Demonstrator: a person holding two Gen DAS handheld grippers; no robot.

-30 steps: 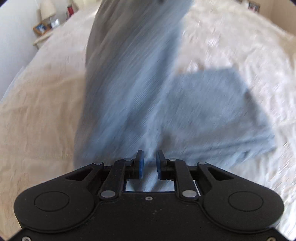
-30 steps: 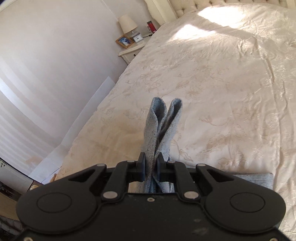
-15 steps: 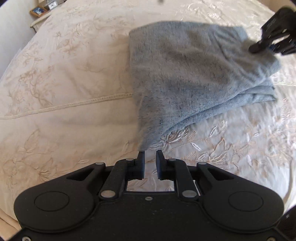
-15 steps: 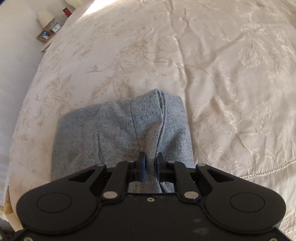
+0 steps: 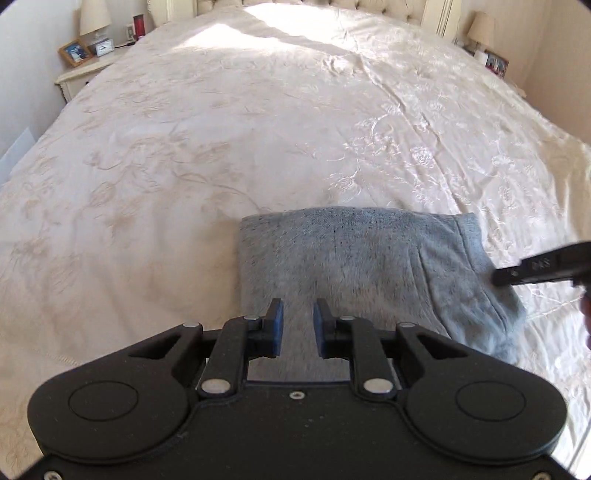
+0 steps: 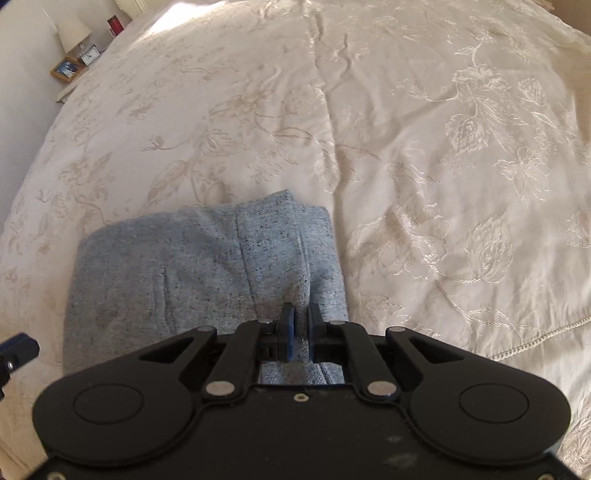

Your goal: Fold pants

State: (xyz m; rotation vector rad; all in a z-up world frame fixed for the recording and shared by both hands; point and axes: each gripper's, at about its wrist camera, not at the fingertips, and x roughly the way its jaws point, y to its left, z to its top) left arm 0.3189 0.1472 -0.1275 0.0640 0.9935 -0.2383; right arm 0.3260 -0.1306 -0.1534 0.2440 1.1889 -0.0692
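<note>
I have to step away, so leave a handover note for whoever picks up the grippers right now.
Left hand-held gripper: jaws opening, nothing between them, above the near edge of the pants.
Right hand-held gripper: closing on a fold of the pants at their right end.
Pants: a compact grey bundle on the cream bedspread.
Done: folds look complete.
Left: probably just release the right grip and neaten.

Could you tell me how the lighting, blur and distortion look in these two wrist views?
Left wrist: sunlight glares on the far bedspread; the pants are smeared by motion near the left gripper; fisheye bends the bed edges. Right wrist: sharper, pants weave crisp, sheen on the embroidery, corners vignetted.
</note>
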